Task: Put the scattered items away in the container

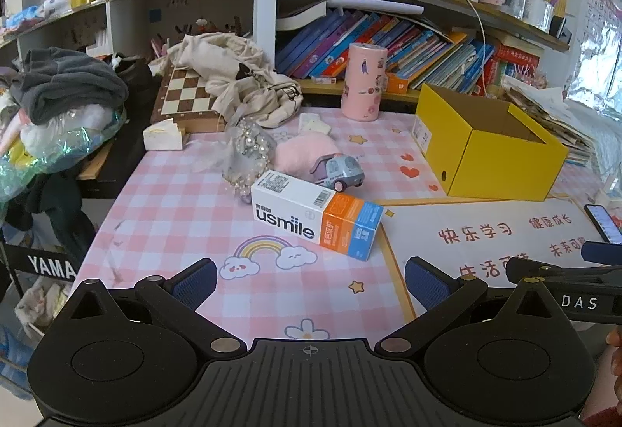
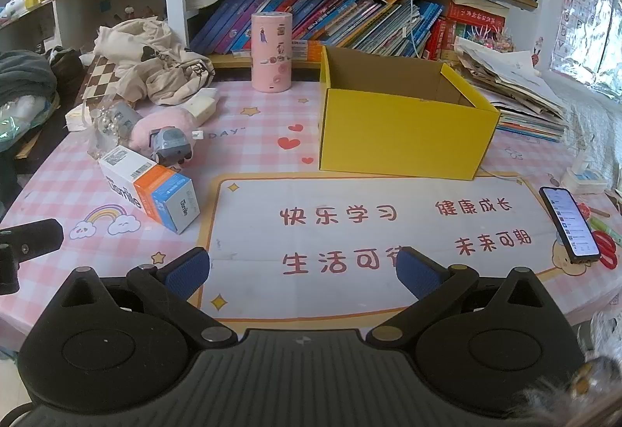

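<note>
Left wrist view: the left gripper (image 1: pixel 311 281) hangs low over the pink checked table mat (image 1: pixel 175 201), its blue-padded fingers (image 1: pixel 194 281) spread wide with nothing between them.
Right wrist view: the right gripper (image 2: pixel 303 271) hovers over the white panel with red characters (image 2: pixel 350 225), its fingers (image 2: pixel 186 271) likewise wide apart and empty.
Usmile box: the white, orange and blue carton (image 1: pixel 317 219) lies on its side just ahead of the left gripper, slightly to its right; from the right gripper it sits ahead and to the left (image 2: pixel 149 190).
Toy car: a small grey and purple car (image 1: pixel 338 172) stands just beyond the carton, touching or nearly touching a pink fluffy item (image 1: pixel 303 151) behind it.
Bead bundle: a clear wrap of pearl-like beads (image 1: pixel 248 151) lies ahead of the left gripper, left of the carton's far end.
Container: the open yellow box (image 2: pixel 404 124) stands straight ahead of the right gripper, past the white panel; for the left gripper it is far ahead to the right (image 1: pixel 490 147). What is visible of its brown inside shows no items.
Pink cylinder: a sticker-covered canister (image 2: pixel 271 52) stands upright beyond the box, to its left.
Phone: a lit phone (image 2: pixel 570 225) lies on the table right of the right gripper.
Other gripper: part of the right tool (image 1: pixel 563 279) shows at the right edge of the left view.
</note>
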A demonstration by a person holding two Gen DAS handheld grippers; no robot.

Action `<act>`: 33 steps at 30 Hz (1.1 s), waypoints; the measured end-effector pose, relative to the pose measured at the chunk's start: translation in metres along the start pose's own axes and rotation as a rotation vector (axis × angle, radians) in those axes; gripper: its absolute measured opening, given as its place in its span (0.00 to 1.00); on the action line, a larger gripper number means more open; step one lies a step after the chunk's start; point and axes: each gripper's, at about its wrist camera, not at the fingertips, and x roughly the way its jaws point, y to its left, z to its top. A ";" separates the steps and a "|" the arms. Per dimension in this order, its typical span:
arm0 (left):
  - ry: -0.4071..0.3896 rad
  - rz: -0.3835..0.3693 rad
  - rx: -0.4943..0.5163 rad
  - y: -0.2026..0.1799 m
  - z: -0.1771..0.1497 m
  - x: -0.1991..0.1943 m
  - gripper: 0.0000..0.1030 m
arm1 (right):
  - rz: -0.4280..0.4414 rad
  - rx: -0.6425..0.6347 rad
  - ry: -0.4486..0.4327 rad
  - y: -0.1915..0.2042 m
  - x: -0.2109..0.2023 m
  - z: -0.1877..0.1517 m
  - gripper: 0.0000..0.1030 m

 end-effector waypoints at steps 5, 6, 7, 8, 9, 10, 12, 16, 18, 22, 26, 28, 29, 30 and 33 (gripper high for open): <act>0.002 -0.009 -0.014 0.000 -0.001 -0.003 1.00 | 0.001 -0.001 0.000 0.002 0.003 0.001 1.00; 0.002 -0.011 -0.017 0.000 -0.001 -0.003 1.00 | 0.001 -0.002 0.000 0.002 0.003 0.002 1.00; 0.005 -0.010 -0.016 0.000 -0.001 -0.002 1.00 | 0.001 -0.002 0.000 0.002 0.003 0.001 1.00; 0.008 -0.008 -0.014 -0.001 -0.002 -0.001 1.00 | 0.002 -0.002 0.000 0.001 0.003 0.001 1.00; 0.011 -0.009 -0.013 0.000 -0.001 0.000 1.00 | 0.002 -0.003 0.001 0.000 0.002 0.000 1.00; 0.013 -0.011 -0.013 0.001 -0.001 0.001 1.00 | 0.002 -0.004 0.002 -0.001 0.001 0.000 1.00; 0.016 -0.010 -0.015 0.001 -0.001 0.003 1.00 | 0.002 -0.003 0.004 -0.001 0.002 0.002 1.00; 0.018 -0.011 -0.015 0.001 -0.001 0.003 1.00 | 0.002 -0.001 0.005 -0.001 0.002 0.002 1.00; 0.018 -0.012 -0.015 0.001 -0.001 0.003 1.00 | 0.003 -0.001 0.006 -0.001 0.002 0.002 1.00; 0.021 -0.012 -0.017 0.001 -0.001 0.004 1.00 | 0.002 0.006 0.008 -0.001 0.003 0.001 1.00; 0.022 -0.012 -0.017 0.001 -0.001 0.004 1.00 | 0.001 0.008 0.009 -0.002 0.003 0.001 1.00; 0.022 -0.013 -0.017 0.001 -0.001 0.004 1.00 | 0.001 0.008 0.010 -0.002 0.003 0.001 1.00; 0.023 -0.013 -0.017 0.001 -0.001 0.004 1.00 | 0.002 0.008 0.010 -0.002 0.002 0.001 1.00; 0.023 -0.013 -0.016 0.001 -0.001 0.004 1.00 | 0.002 0.007 0.010 -0.003 0.002 0.000 1.00; 0.023 -0.012 -0.016 0.001 -0.001 0.004 1.00 | 0.003 0.007 0.010 -0.003 0.002 0.000 1.00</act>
